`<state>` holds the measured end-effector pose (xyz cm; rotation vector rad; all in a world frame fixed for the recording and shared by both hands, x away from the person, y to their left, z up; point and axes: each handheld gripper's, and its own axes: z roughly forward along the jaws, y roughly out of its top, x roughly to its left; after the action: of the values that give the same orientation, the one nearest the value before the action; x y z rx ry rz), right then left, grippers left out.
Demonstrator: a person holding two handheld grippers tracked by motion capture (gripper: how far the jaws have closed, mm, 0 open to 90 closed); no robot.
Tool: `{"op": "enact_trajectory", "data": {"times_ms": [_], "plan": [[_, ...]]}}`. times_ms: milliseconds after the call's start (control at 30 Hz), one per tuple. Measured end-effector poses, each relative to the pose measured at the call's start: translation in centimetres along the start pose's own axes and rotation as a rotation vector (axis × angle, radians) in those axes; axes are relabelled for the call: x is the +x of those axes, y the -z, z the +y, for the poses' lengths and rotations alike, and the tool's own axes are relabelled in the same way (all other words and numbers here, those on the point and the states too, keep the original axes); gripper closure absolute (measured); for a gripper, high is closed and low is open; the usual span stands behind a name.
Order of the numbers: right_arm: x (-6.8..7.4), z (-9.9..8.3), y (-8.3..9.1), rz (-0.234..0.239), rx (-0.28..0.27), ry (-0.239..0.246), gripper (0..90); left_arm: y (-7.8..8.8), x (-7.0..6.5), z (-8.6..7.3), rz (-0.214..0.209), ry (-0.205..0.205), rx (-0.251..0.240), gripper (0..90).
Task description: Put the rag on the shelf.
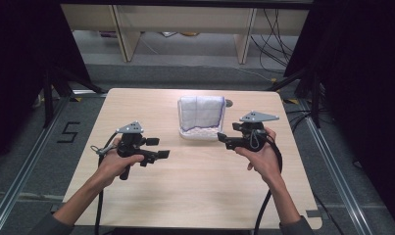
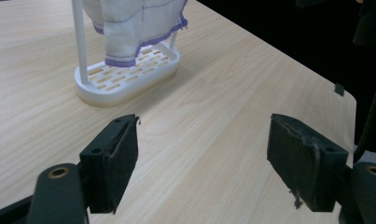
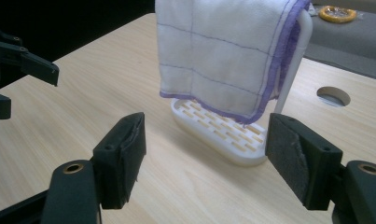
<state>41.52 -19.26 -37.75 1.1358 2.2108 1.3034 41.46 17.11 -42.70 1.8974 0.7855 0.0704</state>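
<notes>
A white cloth (image 1: 201, 113) with purple edging hangs over a white rack (image 1: 185, 133) that has a slatted base, at the back middle of the wooden table. My left gripper (image 1: 158, 148) hovers left of the rack, open, with nothing between its pads. In the left gripper view the rack's base (image 2: 129, 77) and the cloth (image 2: 134, 28) lie ahead and to the left of the left gripper (image 2: 204, 154). My right gripper (image 1: 229, 133) is close to the rack's right front corner, open and empty. In the right gripper view the cloth (image 3: 218, 51) hangs just beyond the right gripper (image 3: 204, 158).
A round hole (image 1: 228, 103) is cut in the table (image 1: 195, 196) just right of the rack. Dark stands and cables flank the table on both sides. Pale shelving stands on the floor behind. The left gripper's jaws (image 3: 22, 65) appear at the left of the right gripper view.
</notes>
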Motion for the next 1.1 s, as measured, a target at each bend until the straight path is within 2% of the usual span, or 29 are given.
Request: {"op": "enact_trajectory", "data": {"times_ms": [33,67,100,133,167,200,233,267,300,333,400,433,500,533,667,700,733,867,900,967,1000,1067,1100], "plan": [[0.0,-0.1,-0.2,-0.001,-0.019,0.015,30.0,-0.1,0.0,-0.1,-0.004,-0.005,0.004,24.2],[0.0,-0.1,0.0,0.003,-0.006,0.027,30.0,-0.1,0.0,-0.2,-0.003,-0.008,0.009,23.9],[0.2,-0.3,-0.2,0.009,-0.018,0.018,29.9,-0.2,-0.1,-0.3,0.004,-0.004,0.008,23.6],[0.3,-0.3,-0.1,0.01,-0.009,0.015,29.8,-0.2,-0.1,-0.4,-0.003,-0.004,0.012,23.6],[0.3,-0.4,-0.1,0.005,-0.023,0.035,29.7,-0.2,-0.2,-0.5,0.006,-0.002,0.007,23.6],[0.7,-0.4,0.0,0.014,-0.003,0.005,29.7,-0.1,-0.2,-0.6,-0.006,-0.005,0.018,23.6],[0.6,-0.5,0.0,0.003,-0.016,0.033,29.7,-0.1,-0.2,-0.7,0.001,-0.007,0.017,23.5],[0.9,-0.7,0.0,0.005,-0.019,0.019,29.7,0.0,-0.2,-0.7,-0.004,-0.008,0.014,23.5],[0.9,-0.8,0.0,0.0,-0.018,0.041,29.4,0.0,-0.3,-0.8,-0.001,-0.002,0.014,23.4],[1.0,-0.9,0.0,0.005,-0.007,0.044,29.4,0.1,-0.4,-0.9,-0.007,-0.004,0.015,23.4],[1.6,-1.2,0.0,0.023,-0.002,0.019,29.4,0.2,-0.5,-1.1,0.006,-0.003,0.006,23.4],[1.5,-1.3,0.0,0.012,-0.001,0.053,29.4,0.2,-0.5,-1.2,-0.004,-0.004,0.013,23.4],[1.8,-1.7,0.1,0.017,0.01,0.033,29.2,0.3,-0.7,-1.4,-0.009,-0.004,0.018,23.4],[1.7,-1.7,0.1,0.017,0.001,0.049,29.2,0.3,-0.8,-1.6,-0.012,-0.004,0.022,23.4],[1.9,-2.5,0.0,0.02,0.016,0.048,29.2,0.5,-0.9,-2.2,-0.01,-0.009,0.029,23.4],[2.2,-2.8,0.0,0.027,0.026,0.035,29.2,0.5,-0.9,-2.4,-0.011,-0.006,0.023,23.4],[2.1,-3.0,-0.1,0.025,0.019,0.048,29.2,0.5,-0.9,-2.5,0.0,-0.005,0.03,23.3],[2.4,-4.0,-0.1,0.04,0.023,0.01,29.2,0.8,-0.9,-3.7,0.02,-0.003,0.031,23.4],[2.2,-4.2,-0.1,0.035,0.025,0.028,29.2,0.8,-0.8,-4.2,0.016,0.003,0.037,23.4],[2.4,-5.0,-0.1,0.044,0.028,0.005,29.2,0.9,-0.8,-4.8,0.018,0.012,0.033,23.4],[2.5,-5.4,-0.1,0.044,0.033,-0.014,29.2,1.0,-0.9,-5.2,0.034,0.001,0.043,23.5],[2.3,-6.4,-0.3,0.056,0.019,0.003,29.2,1.0,-1.0,-5.7,0.035,-0.005,0.051,23.4],[2.2,-6.7,-0.2,0.041,0.022,0.013,29.2,1.1,-1.1,-5.8,0.038,-0.003,0.053,23.4]]}}
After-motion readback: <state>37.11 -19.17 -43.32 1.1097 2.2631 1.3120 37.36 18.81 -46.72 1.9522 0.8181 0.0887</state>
